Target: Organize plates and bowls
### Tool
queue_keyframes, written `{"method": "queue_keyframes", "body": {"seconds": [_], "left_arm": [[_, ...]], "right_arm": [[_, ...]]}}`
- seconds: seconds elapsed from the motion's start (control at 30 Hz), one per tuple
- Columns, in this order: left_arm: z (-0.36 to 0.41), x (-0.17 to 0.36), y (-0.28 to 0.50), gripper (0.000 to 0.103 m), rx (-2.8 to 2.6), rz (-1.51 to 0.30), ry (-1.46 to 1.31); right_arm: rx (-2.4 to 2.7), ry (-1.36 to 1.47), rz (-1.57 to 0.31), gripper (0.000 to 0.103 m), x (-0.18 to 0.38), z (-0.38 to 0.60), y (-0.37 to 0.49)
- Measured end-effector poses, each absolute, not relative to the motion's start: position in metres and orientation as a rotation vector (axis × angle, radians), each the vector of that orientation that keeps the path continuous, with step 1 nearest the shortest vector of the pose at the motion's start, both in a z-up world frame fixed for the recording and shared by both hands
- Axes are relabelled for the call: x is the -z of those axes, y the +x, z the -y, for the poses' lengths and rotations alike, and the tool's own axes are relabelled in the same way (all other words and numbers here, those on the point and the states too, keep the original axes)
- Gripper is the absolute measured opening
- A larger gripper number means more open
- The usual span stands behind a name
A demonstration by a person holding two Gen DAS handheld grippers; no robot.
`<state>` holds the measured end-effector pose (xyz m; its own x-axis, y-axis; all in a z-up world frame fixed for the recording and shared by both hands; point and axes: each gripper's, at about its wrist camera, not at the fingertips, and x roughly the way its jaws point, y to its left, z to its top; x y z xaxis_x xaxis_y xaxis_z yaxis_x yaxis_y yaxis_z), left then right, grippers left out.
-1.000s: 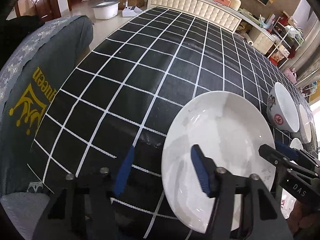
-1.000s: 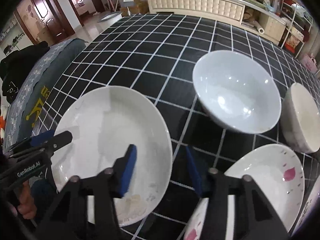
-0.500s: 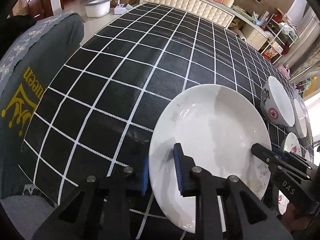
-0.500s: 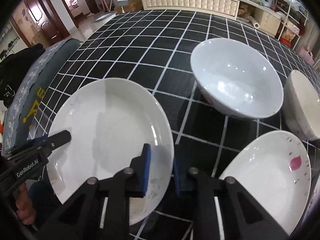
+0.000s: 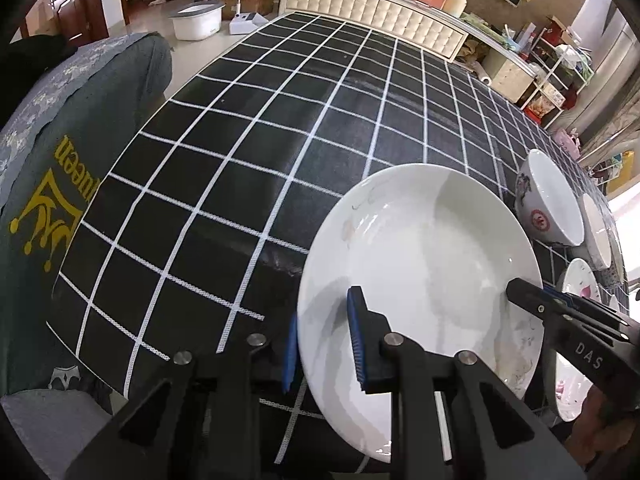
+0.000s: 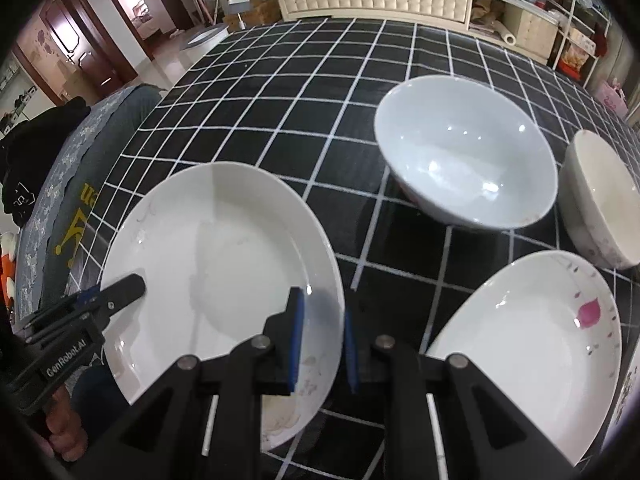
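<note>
A plain white plate (image 5: 432,264) (image 6: 224,252) is at the near left of the black checked table (image 5: 280,128). My left gripper (image 5: 322,340) is shut on its left rim, one pad above and one below. My right gripper (image 6: 322,340) is shut on its right rim; it also shows at the plate's far rim in the left wrist view (image 5: 560,312). The left gripper shows at the plate's left rim in the right wrist view (image 6: 104,300). A big white bowl (image 6: 464,152), a smaller bowl (image 6: 600,196) and a pink-petal plate (image 6: 532,348) stand to the right.
A grey chair cover with yellow print (image 5: 60,184) is against the table's left edge. A tufted cream bench (image 5: 372,12) and cluttered shelves (image 5: 556,64) stand beyond the far end. The bowl with a red mark (image 5: 548,208) is close to the plate's right side.
Both grippers have closed on the plain plate's opposite rims; one second ago both were open around them. The plate appears tilted or slightly raised now.
</note>
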<state>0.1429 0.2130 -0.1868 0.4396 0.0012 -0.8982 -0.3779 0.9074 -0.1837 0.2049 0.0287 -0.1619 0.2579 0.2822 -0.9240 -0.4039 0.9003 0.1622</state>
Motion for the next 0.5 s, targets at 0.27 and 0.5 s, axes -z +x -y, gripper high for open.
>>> {"method": "queue_keyframes", "body": {"seconds": [0.27,0.5], "left_arm": [[-0.217,0.191,0.141,0.02,-0.262,-1.098,-0.396],[-0.214,0.168,0.13,0.02,-0.304,-1.053,-0.357]], "right_arm": [[-0.477,-0.095,-1.216,0.021,0.159,-0.025,0.2],[-0.454,-0.071,-1.147,0.021,0.133,0.0,0.191]]}}
